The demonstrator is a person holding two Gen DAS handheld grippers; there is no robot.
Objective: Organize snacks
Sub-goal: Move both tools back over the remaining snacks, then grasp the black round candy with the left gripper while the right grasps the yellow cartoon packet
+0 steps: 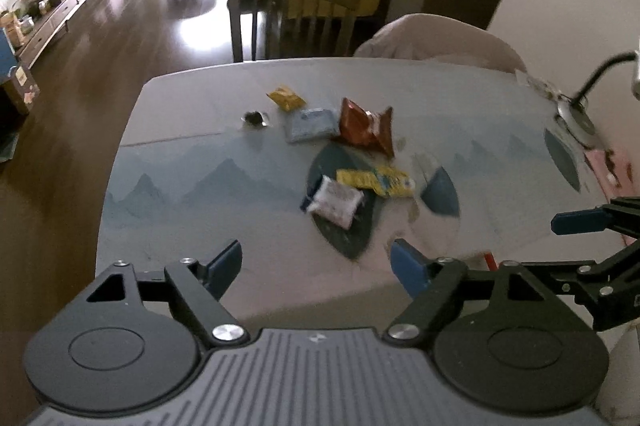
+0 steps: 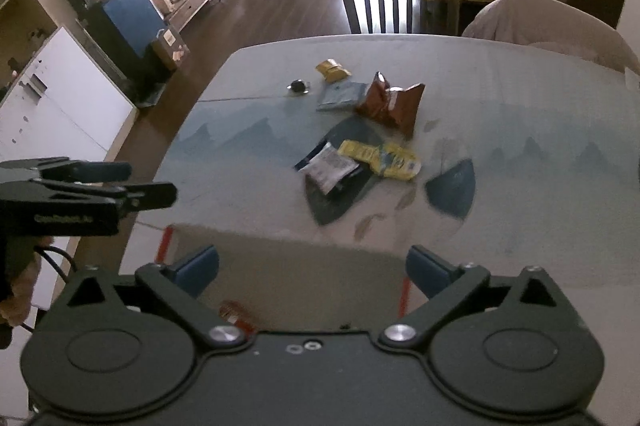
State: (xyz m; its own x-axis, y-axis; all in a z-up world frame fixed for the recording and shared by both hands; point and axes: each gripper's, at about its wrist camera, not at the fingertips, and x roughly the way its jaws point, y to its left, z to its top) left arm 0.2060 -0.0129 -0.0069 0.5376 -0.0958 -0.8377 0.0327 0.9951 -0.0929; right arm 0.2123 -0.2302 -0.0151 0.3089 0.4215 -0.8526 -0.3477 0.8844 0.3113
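Several snack packets lie mid-table: a small yellow packet (image 1: 286,97) (image 2: 332,69), a pale blue packet (image 1: 311,124) (image 2: 342,94), a brown-orange bag (image 1: 366,126) (image 2: 390,103), a long yellow packet (image 1: 376,180) (image 2: 382,158) and a white packet (image 1: 335,201) (image 2: 330,168). A small dark wrapped sweet (image 1: 253,117) (image 2: 298,86) lies to their left. My left gripper (image 1: 316,266) is open and empty, above the near table part. My right gripper (image 2: 314,268) is open and empty, above a clear box with red edges (image 2: 280,266) at the near edge.
The table (image 1: 180,194) has a blue mountain-print cloth. A desk lamp (image 1: 576,106) stands at the right edge. A wooden chair (image 1: 292,14) and a cloth-covered chair (image 1: 440,38) stand at the far side. A white cabinet (image 2: 56,98) is left of the table.
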